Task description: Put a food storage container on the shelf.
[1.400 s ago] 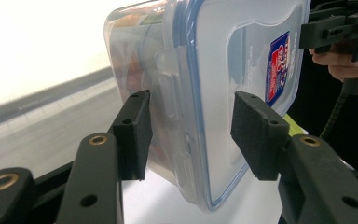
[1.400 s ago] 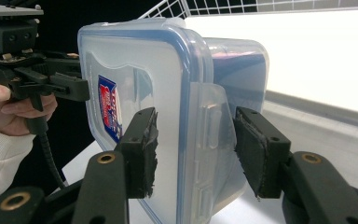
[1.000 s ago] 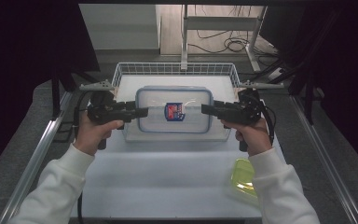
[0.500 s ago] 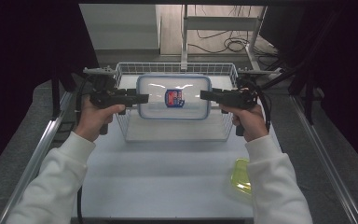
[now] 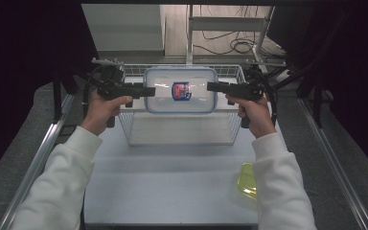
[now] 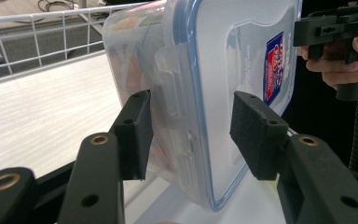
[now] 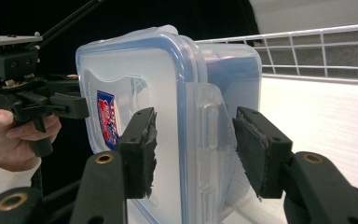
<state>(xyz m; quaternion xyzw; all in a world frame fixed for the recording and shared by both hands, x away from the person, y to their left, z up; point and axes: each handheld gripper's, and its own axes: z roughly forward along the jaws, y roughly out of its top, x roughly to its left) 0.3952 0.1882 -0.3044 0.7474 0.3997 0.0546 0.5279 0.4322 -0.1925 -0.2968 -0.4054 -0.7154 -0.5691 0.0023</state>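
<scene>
In the high view, a clear lidded container (image 5: 180,89) is held at upper centre above the wire basket (image 5: 179,129) on the desk (image 5: 172,187), between the left tongs (image 5: 149,91) and right tongs (image 5: 212,86).

In the left gripper view, the left tongs (image 6: 193,128) are seen pinching its clasped edge.

In the right gripper view, the right tongs (image 7: 196,151) are seen pinching the opposite edge.
</scene>
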